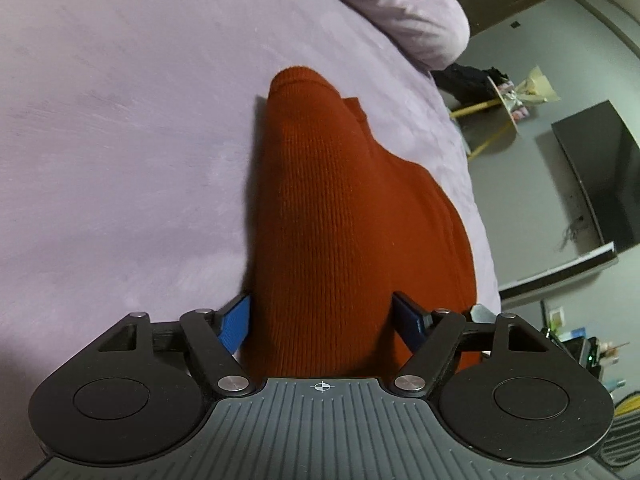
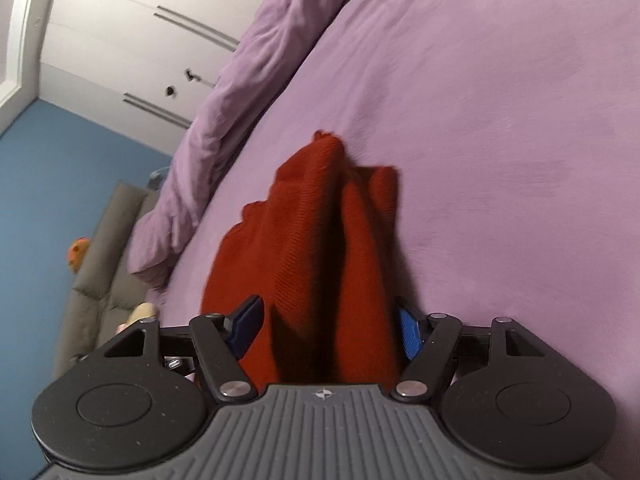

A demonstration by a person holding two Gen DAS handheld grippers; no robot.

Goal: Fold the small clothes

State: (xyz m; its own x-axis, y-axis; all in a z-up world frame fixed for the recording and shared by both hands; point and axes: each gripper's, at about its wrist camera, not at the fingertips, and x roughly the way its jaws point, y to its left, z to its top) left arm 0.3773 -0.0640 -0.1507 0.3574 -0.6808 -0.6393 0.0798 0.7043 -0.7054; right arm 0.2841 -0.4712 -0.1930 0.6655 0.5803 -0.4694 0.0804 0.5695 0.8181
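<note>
A rust-orange knitted garment (image 1: pixel 332 216) hangs between the blue fingers of my left gripper (image 1: pixel 324 320), which is shut on it above the lilac bed sheet (image 1: pixel 120 140). The cloth hides most of both fingers. In the right wrist view the same garment (image 2: pixel 320 240) drapes in folds between the blue fingers of my right gripper (image 2: pixel 328 324), which is shut on it too. The garment's far end reaches down toward the bed sheet (image 2: pixel 500 120); I cannot tell whether it touches.
A rumpled lilac duvet (image 2: pixel 224 92) lies along the bed's far edge; it also shows in the left wrist view (image 1: pixel 404 12). A grey sofa (image 2: pixel 100 248), blue wall and white wardrobe stand beyond. A dark TV (image 1: pixel 600 176) and a small stand are off the bed's right side.
</note>
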